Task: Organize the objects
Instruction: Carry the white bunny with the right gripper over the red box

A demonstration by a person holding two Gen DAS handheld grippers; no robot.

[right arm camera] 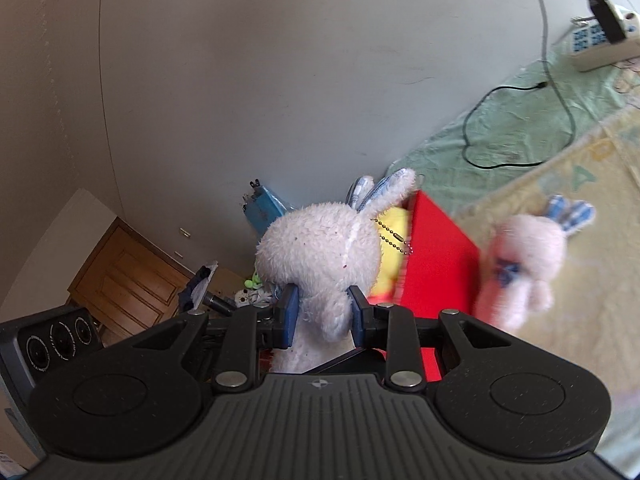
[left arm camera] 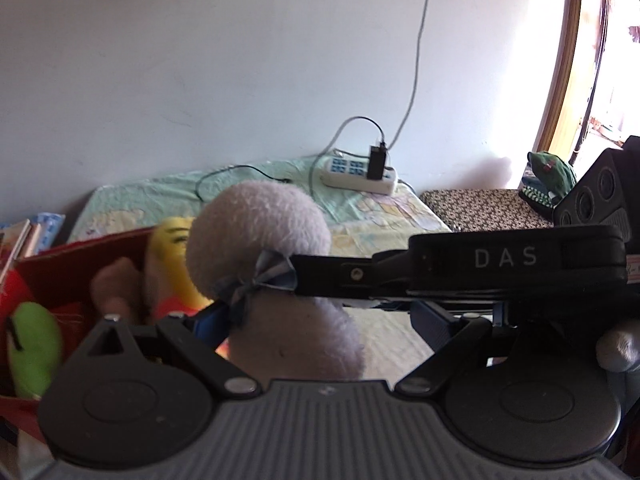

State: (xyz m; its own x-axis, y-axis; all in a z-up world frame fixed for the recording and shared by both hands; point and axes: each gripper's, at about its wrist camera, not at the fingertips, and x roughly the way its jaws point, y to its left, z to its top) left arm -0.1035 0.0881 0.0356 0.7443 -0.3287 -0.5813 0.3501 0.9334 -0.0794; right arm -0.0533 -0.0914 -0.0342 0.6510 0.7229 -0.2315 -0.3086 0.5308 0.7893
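Filling the upper part of both views, a plain pale wall (left arm camera: pixel 200 80) closes off the far edge of the bed (left arm camera: pixel 380 216), whose green and yellow quilt lies mostly bare and gives open room to the right of the red box (right arm camera: pixel 436 264). The box stands at the bed's left edge, its near wall upright, with a yellow plush (right arm camera: pixel 394 228) and a green plush (left arm camera: pixel 32 344) already inside. Past that edge the right wrist view drops to a wooden door (right arm camera: pixel 128 276) and low clutter too small to tell. A patterned cushion (left arm camera: pixel 480 208) carries a green crocodile toy (left arm camera: pixel 548 168) near the bright window frame. Some books (left arm camera: pixel 24 236) lean behind the box. A white power strip (left arm camera: pixel 360 176) rests against the wall, its black cable (right arm camera: pixel 480 120) looping across the quilt. The right gripper (right arm camera: pixel 324 316) is clamped on a white rabbit (right arm camera: pixel 320 252), blue pads pressing its body from both sides, just beside the box's open top. The left gripper (left arm camera: pixel 316 322) stands wide; that rabbit's body shows in its gap, and whether either pad touches it I cannot tell. A second rabbit (right arm camera: pixel 520 264), blurred, lies on the quilt right of the box. The held rabbit is fluffy, with blue checked ears, a blue bow (left arm camera: pixel 256 280) at the neck and a bead chain (right arm camera: pixel 394 236) hanging from its head.
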